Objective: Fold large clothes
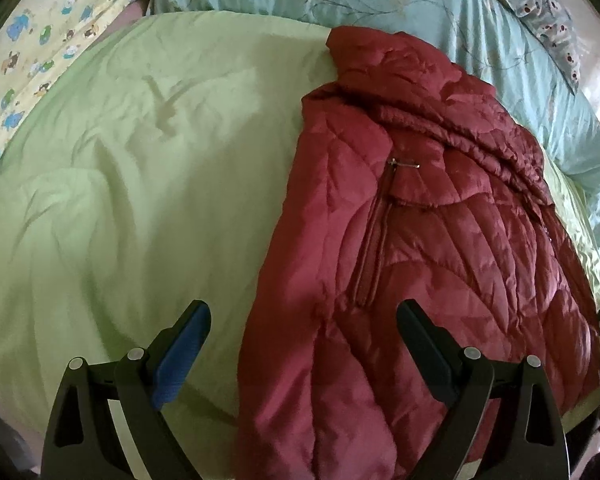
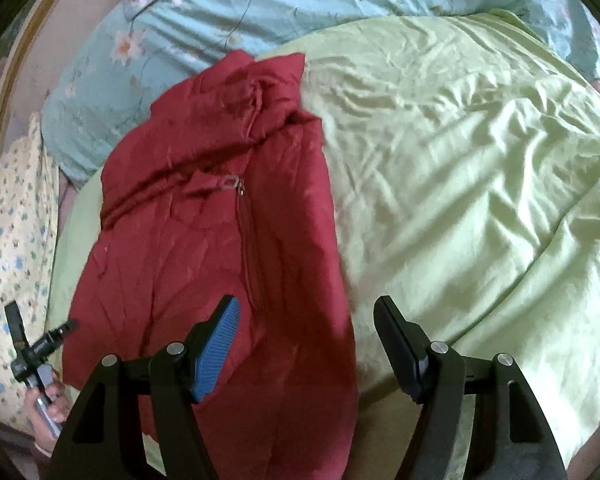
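A: Where's the jacket (image 1: 400,248)?
B: On the green bedcover (image 1: 120,200), already narrowed lengthwise, collar at twelve o'clock.
A: Grippers?
B: Left gripper (image 1: 304,320) and right gripper (image 2: 306,316) hover, jaws apart, empty. Next, I'd judge: grasp the hem, fold towards the collar.

red jacket folded on green cover

right gripper (image 2: 306,320) jaws apart, empty, over the quilted red jacket (image 2: 220,240), zip up. pale green quilt (image 2: 460,168) underneath; blue floral bedding (image 2: 260,12) behind. left gripper (image 2: 40,328) hand-held at left edge.
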`<state>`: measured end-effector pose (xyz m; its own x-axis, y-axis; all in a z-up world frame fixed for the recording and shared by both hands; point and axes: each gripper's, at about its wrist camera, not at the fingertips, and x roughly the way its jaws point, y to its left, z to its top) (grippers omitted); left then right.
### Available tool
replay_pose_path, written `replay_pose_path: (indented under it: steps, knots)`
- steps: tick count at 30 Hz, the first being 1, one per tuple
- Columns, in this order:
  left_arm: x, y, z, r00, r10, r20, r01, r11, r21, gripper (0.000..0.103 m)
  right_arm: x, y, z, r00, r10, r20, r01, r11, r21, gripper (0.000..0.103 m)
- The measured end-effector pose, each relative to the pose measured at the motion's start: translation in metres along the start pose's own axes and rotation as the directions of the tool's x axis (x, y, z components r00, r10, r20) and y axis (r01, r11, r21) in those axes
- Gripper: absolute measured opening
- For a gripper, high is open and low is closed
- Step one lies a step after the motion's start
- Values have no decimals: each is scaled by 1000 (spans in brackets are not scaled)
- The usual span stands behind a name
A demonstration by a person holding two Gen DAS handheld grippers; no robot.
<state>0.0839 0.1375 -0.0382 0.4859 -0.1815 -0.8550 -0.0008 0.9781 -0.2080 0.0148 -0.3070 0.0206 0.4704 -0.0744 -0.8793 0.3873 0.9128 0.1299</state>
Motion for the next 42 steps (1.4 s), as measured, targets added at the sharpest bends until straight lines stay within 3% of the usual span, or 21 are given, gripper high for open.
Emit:
replay_pose_path:
  steps: [10, 18, 22, 31, 42]
  knots:
    - [-1, 20, -13, 998, -51, -30, 49, 997, -52, 95, 13, 0, -7, 998, -14, -61, 14, 1000, -12, 70]
    - [1, 18, -29, 995, -88, -53, 87, 996, -32, 89, 14, 6, -19, 993, 21, -120, -26, 999, -35, 48]
    - [3, 16, -35, 991, -111, -71, 111, 994, -12, 81, 8, 3, -24, 991, 57, -125, -60, 998, -23, 47]
    - [5, 14, -42, 988, -135, -75, 136, 991, 7, 80, 9, 8, -26, 990, 64, -127, -69, 997, -36, 49]
    - [6, 19, -49, 980, -183, -73, 185, 982, 22, 70, 9, 11, -36, 986, 99, -134, -109, 992, -68, 48]
